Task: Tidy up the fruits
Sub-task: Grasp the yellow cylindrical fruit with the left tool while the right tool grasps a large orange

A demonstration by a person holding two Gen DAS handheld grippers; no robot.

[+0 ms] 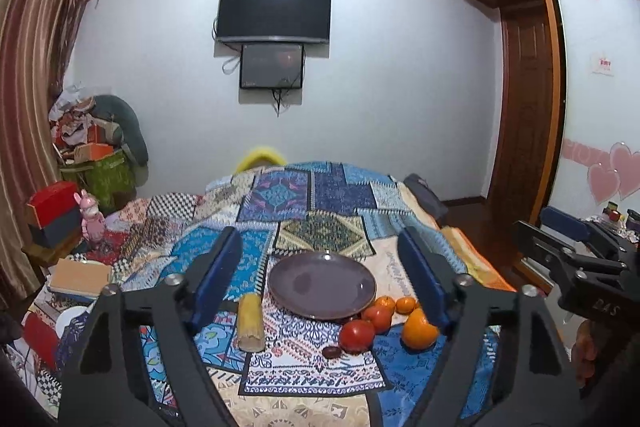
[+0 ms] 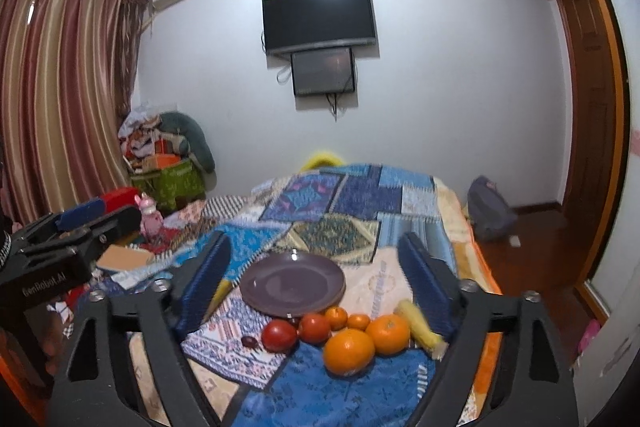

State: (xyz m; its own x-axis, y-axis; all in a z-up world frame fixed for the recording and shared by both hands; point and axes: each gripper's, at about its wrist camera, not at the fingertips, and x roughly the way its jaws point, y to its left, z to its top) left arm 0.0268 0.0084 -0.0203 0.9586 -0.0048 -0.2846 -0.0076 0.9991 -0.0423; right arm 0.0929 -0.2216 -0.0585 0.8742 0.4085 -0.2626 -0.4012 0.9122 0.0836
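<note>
**Left wrist view: both hand-held grippers released above fruit on bed**

Your left hand-held gripper (image 1: 324,275) hangs over the bed (image 1: 328,195), fingers spread wide, nothing between them. Your right hand-held gripper (image 2: 316,279) is likewise spread and holds nothing; from the left wrist it shows at the right edge (image 1: 560,239).

Purple plate (image 2: 292,283) sits bare on the patchwork quilt (image 2: 360,195). Fruit clusters at the plate's near edge: two tomatoes (image 2: 279,335) (image 2: 315,327) touching each other, two small tangerines (image 2: 336,318) (image 2: 358,321) just behind them, two big oranges (image 2: 349,351) (image 2: 388,333) side by side nearest you. A small dark fruit (image 2: 249,341) lies just left of the front tomato; type unclear.

One corn cob (image 1: 250,321) lies left of the plate, another corn cob (image 2: 418,323) lies right of the oranges, partly behind your right finger.

TV (image 1: 274,11) hangs on the far wall.
</note>
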